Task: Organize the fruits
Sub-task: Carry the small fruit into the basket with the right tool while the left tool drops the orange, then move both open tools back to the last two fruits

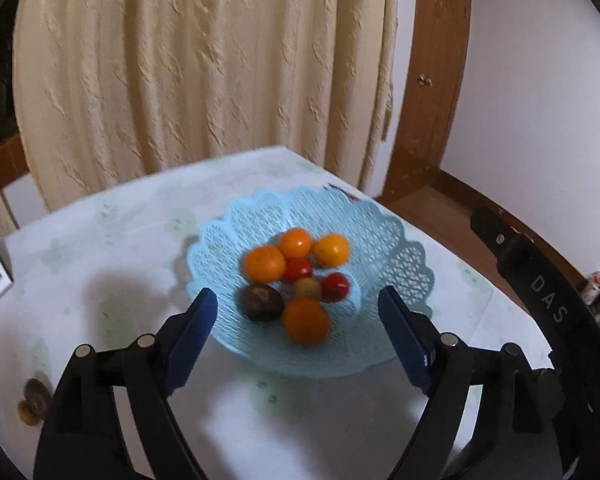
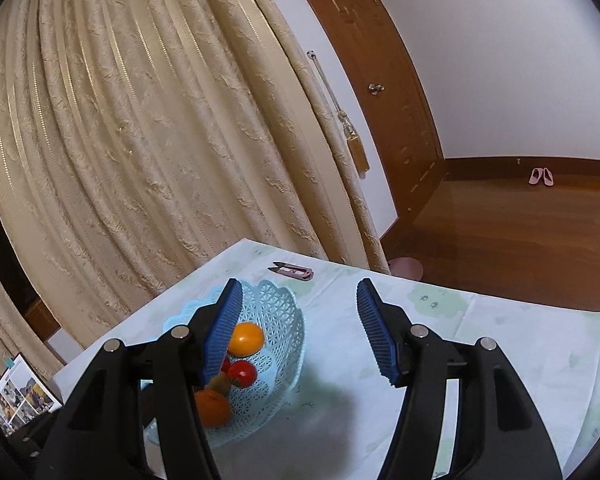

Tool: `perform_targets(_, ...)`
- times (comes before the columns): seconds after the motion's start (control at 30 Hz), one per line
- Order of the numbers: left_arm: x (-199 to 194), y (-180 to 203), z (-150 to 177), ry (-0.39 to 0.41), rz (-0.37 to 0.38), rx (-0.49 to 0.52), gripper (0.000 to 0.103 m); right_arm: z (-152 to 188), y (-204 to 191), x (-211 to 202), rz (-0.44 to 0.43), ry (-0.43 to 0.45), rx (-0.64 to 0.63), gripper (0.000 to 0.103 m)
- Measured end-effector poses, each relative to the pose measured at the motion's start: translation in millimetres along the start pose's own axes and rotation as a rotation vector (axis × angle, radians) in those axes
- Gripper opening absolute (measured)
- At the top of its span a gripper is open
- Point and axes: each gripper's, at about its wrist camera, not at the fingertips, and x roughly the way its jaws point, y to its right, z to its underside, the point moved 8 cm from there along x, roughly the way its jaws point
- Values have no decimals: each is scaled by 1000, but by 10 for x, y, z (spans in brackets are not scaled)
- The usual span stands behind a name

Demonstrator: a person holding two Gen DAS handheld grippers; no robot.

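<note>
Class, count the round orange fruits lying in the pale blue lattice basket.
4. Left, back centre, back right and nearest the camera, all inside the pale blue lattice basket. More may hide beneath.

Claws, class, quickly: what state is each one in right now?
Left claw: open, holding nothing, above the basket.
Right claw: open, holding nothing.

basket (image 1: 404,248): pale blue, lattice weave, scalloped rim
oranges (image 1: 305,321): bright orange, in the basket
tomatoes (image 1: 335,286): red
dark fruit (image 1: 261,302): brown-purple, beside the oranges
bench (image 1: 120,248): white cloth with faint green prints
curtain (image 1: 180,60): cream, ribbed texture, behind the basket
door (image 2: 380,60): brown wood
tongs (image 1: 296,320): black with blue ridged pads
</note>
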Motion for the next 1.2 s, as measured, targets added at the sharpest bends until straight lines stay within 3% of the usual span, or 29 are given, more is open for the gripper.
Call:
perform_targets(0.13, -58, -110, -1, 11, -40, 10, 82, 1, 2, -6, 7, 8, -5, 66)
perform_targets(0.47, -255, -383, 55, 17, -96, -20, 89, 72, -186, -39, -4, 32, -93, 67)
perform_targets(0.97, -731, -1234, 383, 3, -238, -132, 89, 267, -472, -33, -65, 7, -194, 68)
perform_targets(1.2, -1009, -1789, 717, -12, -320, -188, 89, 368, -560, 5, -79, -25, -232, 68)
